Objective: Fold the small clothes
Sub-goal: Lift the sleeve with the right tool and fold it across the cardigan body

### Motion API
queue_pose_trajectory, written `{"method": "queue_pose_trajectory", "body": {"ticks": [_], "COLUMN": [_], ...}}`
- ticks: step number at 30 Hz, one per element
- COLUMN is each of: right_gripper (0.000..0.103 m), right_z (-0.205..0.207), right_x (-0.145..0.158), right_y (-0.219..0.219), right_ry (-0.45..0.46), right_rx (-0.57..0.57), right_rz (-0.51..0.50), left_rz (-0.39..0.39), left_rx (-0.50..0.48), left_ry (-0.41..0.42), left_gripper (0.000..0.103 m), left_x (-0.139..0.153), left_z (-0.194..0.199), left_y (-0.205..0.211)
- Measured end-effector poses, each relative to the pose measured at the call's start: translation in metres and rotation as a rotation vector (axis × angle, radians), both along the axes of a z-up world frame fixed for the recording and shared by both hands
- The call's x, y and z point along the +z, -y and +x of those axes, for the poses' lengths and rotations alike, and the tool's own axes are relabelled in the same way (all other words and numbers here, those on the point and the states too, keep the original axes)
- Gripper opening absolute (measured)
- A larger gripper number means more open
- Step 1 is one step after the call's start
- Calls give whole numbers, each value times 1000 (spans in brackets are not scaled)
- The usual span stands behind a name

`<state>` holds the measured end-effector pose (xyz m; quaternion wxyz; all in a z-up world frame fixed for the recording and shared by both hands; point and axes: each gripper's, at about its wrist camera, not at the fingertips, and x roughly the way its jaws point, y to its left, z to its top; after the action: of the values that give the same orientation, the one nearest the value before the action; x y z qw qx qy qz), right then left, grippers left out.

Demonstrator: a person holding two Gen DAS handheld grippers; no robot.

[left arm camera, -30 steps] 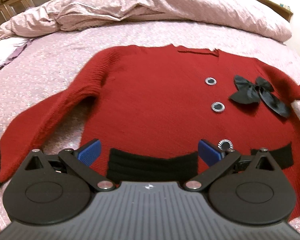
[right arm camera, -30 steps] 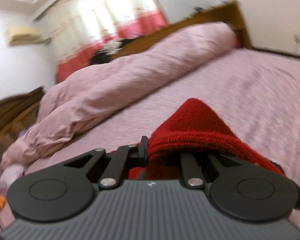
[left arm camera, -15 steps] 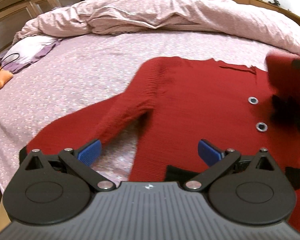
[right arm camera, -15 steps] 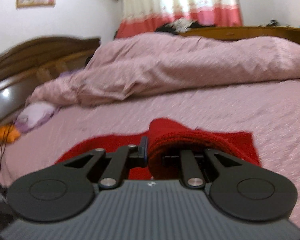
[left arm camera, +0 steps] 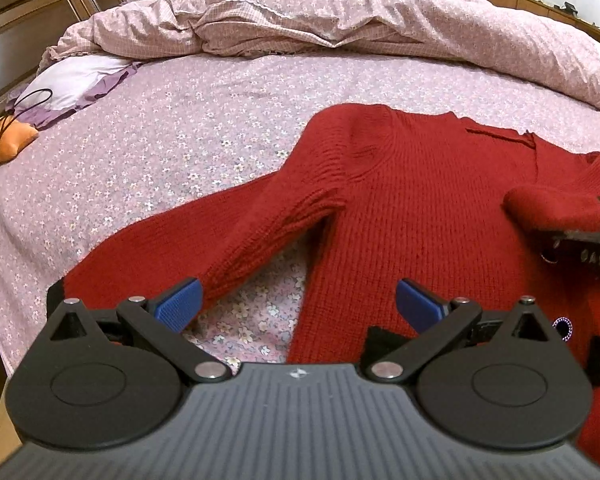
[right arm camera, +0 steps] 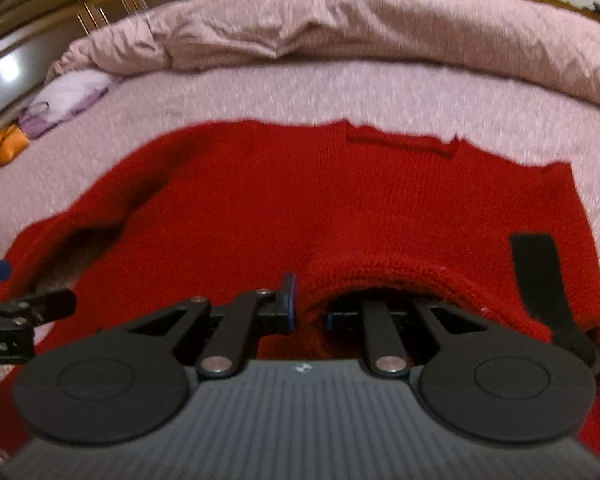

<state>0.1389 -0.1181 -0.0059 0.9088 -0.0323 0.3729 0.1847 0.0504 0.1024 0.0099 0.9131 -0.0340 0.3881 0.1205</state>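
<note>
A red knit cardigan (left arm camera: 420, 208) with black trim lies flat on the bed, its left sleeve (left arm camera: 228, 236) stretched out sideways. My left gripper (left arm camera: 296, 304) hovers open over the gap between that sleeve and the body, holding nothing. The right sleeve (right arm camera: 380, 272) is folded across the cardigan's front (right arm camera: 260, 208), its black cuff (right arm camera: 540, 280) on top. My right gripper (right arm camera: 310, 304) has a fold of that sleeve between its jaws, which are opening. It also shows at the right edge of the left wrist view as the right gripper (left arm camera: 580, 240).
A rumpled pink duvet (left arm camera: 340, 12) lies along the far side of the flowered bedsheet (left arm camera: 160, 140). At the far left are a white and purple cloth (left arm camera: 76, 84), an orange object (left arm camera: 4, 140) with a black cord, and a wooden headboard (left arm camera: 40, 0).
My right gripper swung the right sleeve in over the cardigan's front and lowered it there. The left gripper shifted left, from over the hem to the gap beside the left sleeve.
</note>
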Motion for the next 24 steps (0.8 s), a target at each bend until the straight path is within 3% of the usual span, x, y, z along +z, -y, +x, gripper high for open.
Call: {"method": "queue_pose_trajectory", "body": {"ticks": [3, 20, 24], "right_gripper": [41, 46, 62], "right_z": [0, -2, -9], "right_x": [-6, -3, 4], "right_y": [-1, -14, -11], "right_ry": [-44, -45, -59], "right_rx": [11, -3, -1], "right_rz": [16, -28, -26], "left_rz": [-1, 3, 7], "left_rx": [-3, -10, -13], "left_ry": [3, 6, 12], "left_gripper": [103, 103, 103], "left_x": [0, 2, 7], "left_z": [0, -2, -1], "left_y": [1, 4, 7]}}
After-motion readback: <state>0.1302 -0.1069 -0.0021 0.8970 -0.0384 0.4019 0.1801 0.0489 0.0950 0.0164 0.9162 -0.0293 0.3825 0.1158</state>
